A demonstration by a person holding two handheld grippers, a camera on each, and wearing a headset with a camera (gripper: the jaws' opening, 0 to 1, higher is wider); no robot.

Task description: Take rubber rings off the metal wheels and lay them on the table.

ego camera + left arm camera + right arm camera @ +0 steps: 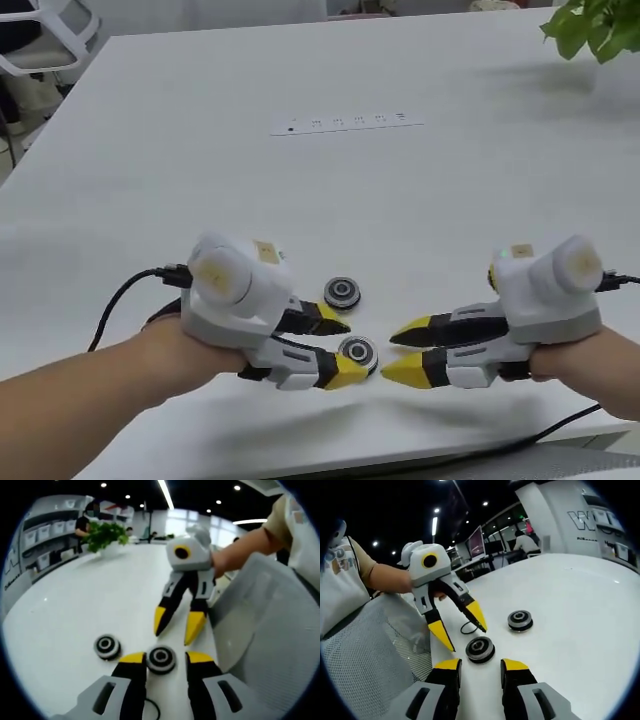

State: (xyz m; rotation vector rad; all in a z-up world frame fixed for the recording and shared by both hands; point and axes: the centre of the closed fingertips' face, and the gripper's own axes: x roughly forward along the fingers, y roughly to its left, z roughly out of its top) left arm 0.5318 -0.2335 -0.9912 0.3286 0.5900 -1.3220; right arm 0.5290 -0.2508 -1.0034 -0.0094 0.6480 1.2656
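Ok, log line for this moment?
left gripper open, tips flanking near wheel | right gripper open, facing it | far wheel untouched | both rings on

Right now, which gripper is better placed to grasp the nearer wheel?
Probably left. The left gripper has its open jaw tips on either side of the nearer wheel; the right gripper, also open, sits short of it.

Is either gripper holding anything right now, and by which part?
Nothing is held. The left gripper has open jaws either side of the near wheel, not clamped on it; the right gripper is open and empty.
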